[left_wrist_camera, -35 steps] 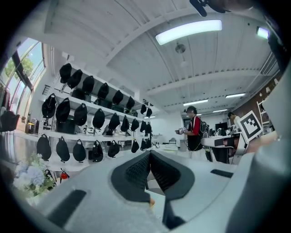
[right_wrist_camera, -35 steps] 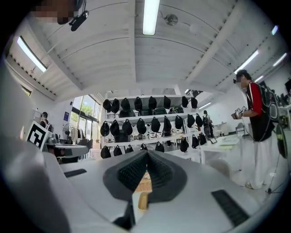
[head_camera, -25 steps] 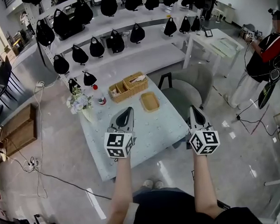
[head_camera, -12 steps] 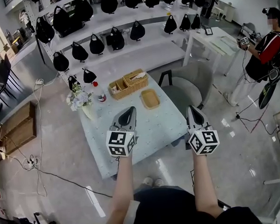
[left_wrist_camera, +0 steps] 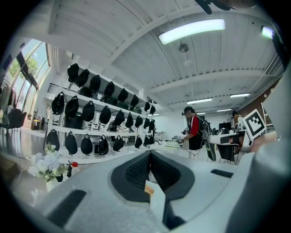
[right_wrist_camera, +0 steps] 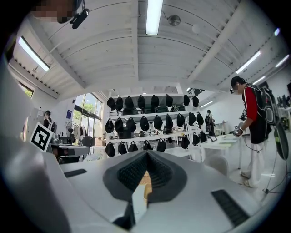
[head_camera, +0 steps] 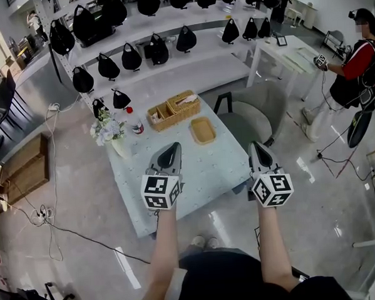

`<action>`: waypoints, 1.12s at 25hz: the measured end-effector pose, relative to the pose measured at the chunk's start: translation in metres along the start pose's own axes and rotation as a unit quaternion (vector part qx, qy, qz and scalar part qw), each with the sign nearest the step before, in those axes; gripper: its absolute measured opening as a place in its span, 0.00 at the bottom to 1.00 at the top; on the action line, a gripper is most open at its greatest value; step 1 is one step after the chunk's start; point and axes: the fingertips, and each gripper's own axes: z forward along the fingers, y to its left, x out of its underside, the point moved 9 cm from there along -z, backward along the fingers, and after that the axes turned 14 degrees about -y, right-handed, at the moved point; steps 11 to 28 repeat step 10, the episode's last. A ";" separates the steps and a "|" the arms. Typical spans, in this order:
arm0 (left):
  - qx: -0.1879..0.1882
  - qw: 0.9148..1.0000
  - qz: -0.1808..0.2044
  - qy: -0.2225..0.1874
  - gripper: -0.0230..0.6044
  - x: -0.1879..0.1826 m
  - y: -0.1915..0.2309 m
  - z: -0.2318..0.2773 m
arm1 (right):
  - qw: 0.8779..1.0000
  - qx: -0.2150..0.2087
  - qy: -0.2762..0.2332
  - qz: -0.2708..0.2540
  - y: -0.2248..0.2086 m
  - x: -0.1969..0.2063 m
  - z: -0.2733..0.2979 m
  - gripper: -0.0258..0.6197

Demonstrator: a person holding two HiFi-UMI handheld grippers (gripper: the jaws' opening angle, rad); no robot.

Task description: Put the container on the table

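Pale tabletop [head_camera: 201,177] w/ two wicker baskets [head_camera: 173,111] at its 12 o'clock edge. Shallow wicker tray [head_camera: 203,130] lies flat near them, long axis approx 12–6, apart from both grippers: at 1 o'clock of left gripper [head_camera: 172,147], 11 of right gripper [head_camera: 255,146]. Gripper views show both jaws closed tip to tip, empty; only head view shows the tray whole.
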 end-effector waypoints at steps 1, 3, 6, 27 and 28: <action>-0.001 1.000 0.000 0.000 0.05 0.000 0.001 -0.001 | 1.000 -0.001 0.001 0.001 0.001 0.001 0.000 0.04; -0.004 1.000 -0.001 -0.001 0.05 -0.001 0.002 -0.003 | 1.000 -0.003 0.003 0.002 0.002 0.002 0.000 0.04; -0.008 1.000 -0.002 0.000 0.05 -0.001 0.002 -0.005 | 1.000 -0.006 0.005 0.004 0.004 0.003 -0.002 0.04; -0.011 1.000 -0.004 0.001 0.05 -0.001 0.003 -0.005 | 1.000 -0.011 0.009 0.003 0.006 0.004 -0.001 0.04; -0.011 1.000 -0.004 0.001 0.05 -0.001 0.003 -0.005 | 1.000 -0.011 0.009 0.003 0.006 0.004 -0.001 0.04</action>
